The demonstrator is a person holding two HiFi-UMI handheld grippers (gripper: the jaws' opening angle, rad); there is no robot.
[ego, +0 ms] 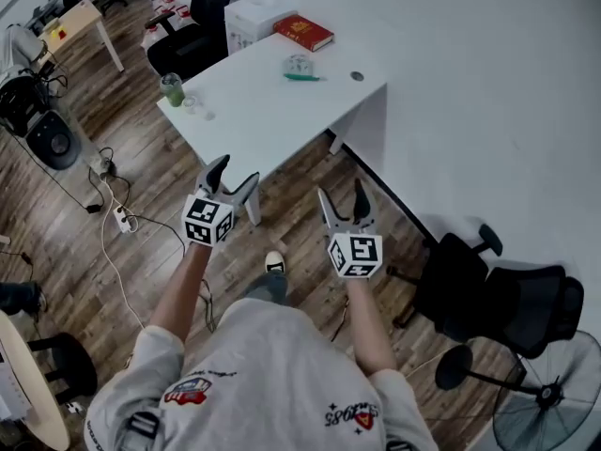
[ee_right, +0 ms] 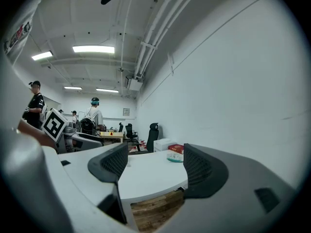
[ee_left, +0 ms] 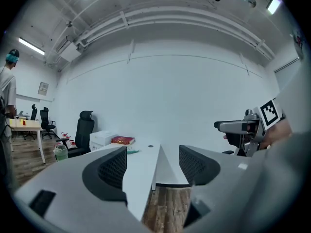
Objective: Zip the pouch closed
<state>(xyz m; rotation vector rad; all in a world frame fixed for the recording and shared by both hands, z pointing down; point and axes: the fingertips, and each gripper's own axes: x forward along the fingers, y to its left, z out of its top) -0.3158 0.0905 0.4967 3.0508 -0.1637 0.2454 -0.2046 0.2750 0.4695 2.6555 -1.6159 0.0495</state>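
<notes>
The pouch (ego: 299,65) is a small clear, greenish bag lying on the far part of the white table (ego: 272,111), with a green strip (ego: 303,78) along its near side. In the right gripper view the pouch (ee_right: 174,156) shows small between the jaws, and in the left gripper view the pouch (ee_left: 132,151) is a faint green sliver. My left gripper (ego: 235,177) (ee_left: 153,166) hangs open and empty in front of the table's near corner. To its right, my right gripper (ego: 342,195) (ee_right: 155,166) is also open and empty, short of the table.
On the table are a red book (ego: 303,32), a white box (ego: 255,17), a green jar (ego: 172,89) and a black grommet (ego: 357,75). Black office chairs stand behind the table (ego: 202,7) and at right (ego: 488,289). A fan (ego: 549,393) and floor cables (ego: 117,214) lie nearby. People stand far off (ee_right: 95,115).
</notes>
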